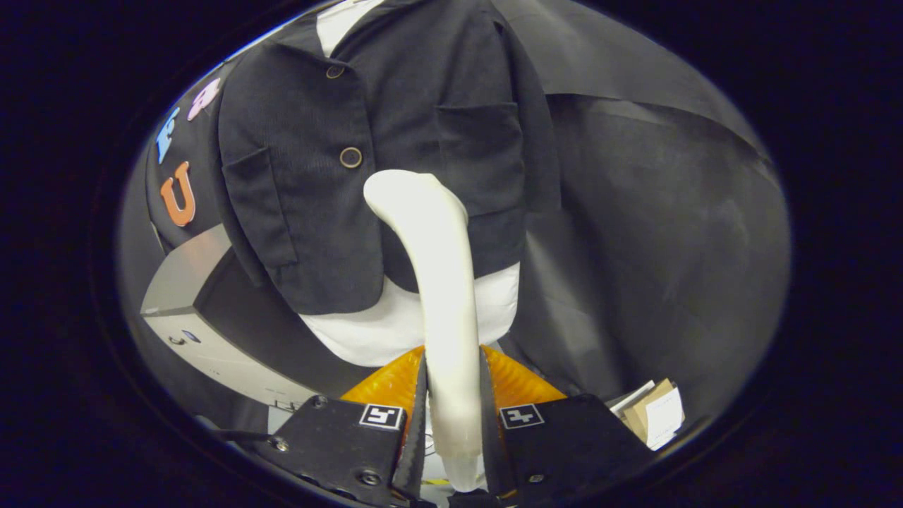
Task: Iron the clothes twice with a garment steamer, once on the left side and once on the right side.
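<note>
The gripper (451, 416) pinches the smooth, off-white plastic handle of the garment steamer (441, 282), both fingers pressed against its sides. From between the jaws the handle rises straight ahead as a rounded stem, then curves over into a blunt, bulbous head. That head sits against the lower front of a dark corduroy jacket (367, 162), just beyond the fingers, near its button placket. The jacket has a fine ribbed weave, round brown buttons (350, 157), and patch pockets on either side. It hangs on a white, smooth-surfaced mannequin torso (395, 324), whose rounded base shows under the hem. To the left of the jaws stands a grey boxy cabinet (211, 339); to the right lie some cardboard and paper pieces (652, 413).
</note>
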`<state>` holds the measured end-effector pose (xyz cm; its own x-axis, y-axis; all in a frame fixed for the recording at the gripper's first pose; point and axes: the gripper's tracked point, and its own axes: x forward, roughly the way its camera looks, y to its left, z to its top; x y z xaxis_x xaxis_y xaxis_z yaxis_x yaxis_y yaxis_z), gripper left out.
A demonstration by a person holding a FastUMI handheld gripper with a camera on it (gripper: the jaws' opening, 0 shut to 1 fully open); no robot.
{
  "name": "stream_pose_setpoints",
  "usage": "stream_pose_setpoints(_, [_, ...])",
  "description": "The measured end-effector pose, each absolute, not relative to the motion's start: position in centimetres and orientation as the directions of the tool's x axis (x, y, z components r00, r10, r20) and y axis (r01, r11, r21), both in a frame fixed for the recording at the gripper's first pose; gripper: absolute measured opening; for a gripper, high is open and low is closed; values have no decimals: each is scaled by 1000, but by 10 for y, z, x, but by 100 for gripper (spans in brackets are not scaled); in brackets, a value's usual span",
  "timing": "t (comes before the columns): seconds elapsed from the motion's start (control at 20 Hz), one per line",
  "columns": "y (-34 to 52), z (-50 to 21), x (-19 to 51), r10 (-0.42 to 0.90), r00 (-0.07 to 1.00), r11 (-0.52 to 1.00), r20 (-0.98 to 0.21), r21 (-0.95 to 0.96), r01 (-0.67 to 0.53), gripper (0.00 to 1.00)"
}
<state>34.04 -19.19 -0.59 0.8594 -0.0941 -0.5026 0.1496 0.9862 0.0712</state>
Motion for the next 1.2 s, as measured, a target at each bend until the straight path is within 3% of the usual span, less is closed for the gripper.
stream_pose_setpoints(0.7, [-190, -32, 335, -54, 863, 979, -503, 145, 146, 37])
stream_pose_setpoints(1.2, [-135, -32, 214, -134, 890, 960, -436, 167, 226, 37])
